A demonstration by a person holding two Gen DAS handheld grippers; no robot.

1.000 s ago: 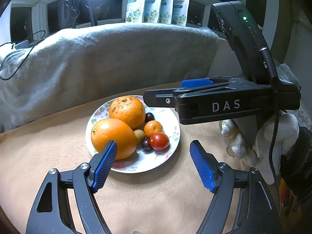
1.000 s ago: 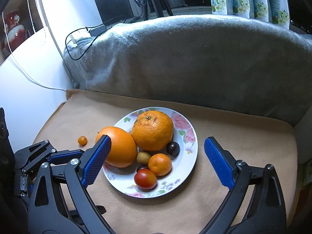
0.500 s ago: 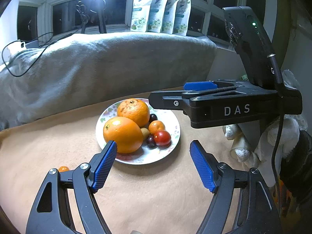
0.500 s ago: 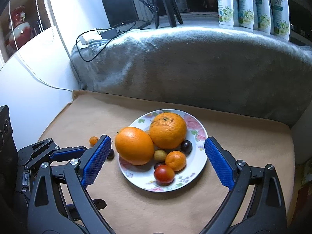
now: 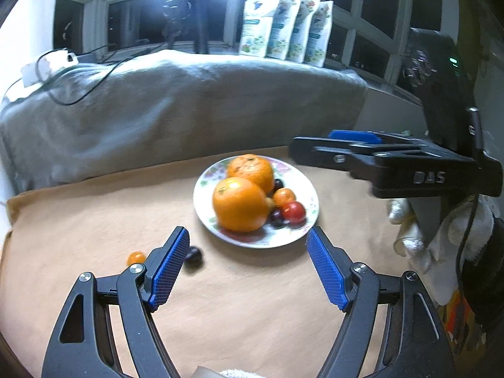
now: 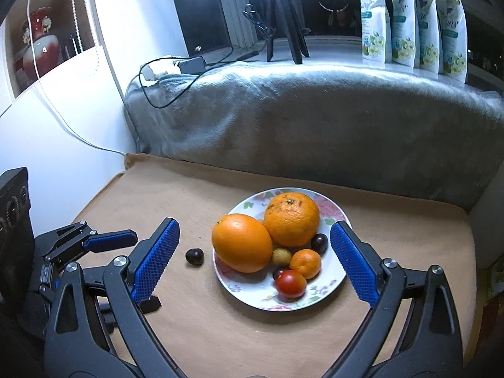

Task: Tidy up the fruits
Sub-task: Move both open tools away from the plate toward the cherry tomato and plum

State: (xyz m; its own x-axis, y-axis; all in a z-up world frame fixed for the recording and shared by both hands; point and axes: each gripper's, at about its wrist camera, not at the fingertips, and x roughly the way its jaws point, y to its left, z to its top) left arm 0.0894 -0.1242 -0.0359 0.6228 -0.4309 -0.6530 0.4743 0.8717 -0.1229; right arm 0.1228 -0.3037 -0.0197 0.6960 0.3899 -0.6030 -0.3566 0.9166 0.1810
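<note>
A floral plate [image 5: 302, 236] [image 6: 327, 293] on the tan cloth holds two large oranges [image 5: 241, 204] [image 6: 242, 242], a small mandarin [image 6: 305, 263], a red tomato [image 6: 290, 283], a small brownish fruit and dark grapes. A dark grape [image 5: 193, 255] [image 6: 194, 256] and a small orange fruit [image 5: 136, 257] lie on the cloth left of the plate. My left gripper [image 5: 245, 267] is open and empty, near the plate's front edge. My right gripper [image 6: 253, 261] is open and empty, with its fingers on either side of the plate from the front; it also shows in the left wrist view [image 5: 356, 145].
A grey blanket [image 6: 315, 119] rises behind the tan cloth. Several white pouches [image 6: 409, 19] and a tripod [image 6: 283, 15] stand on the window sill. A white wall [image 6: 63, 145] with cables is at the left. A white plush toy [image 5: 441, 236] lies at the right.
Both grippers have drawn back and up from the plate, so it looks smaller and farther. The loose grape and small orange fruit have come into the left wrist view. Both grippers stayed open.
</note>
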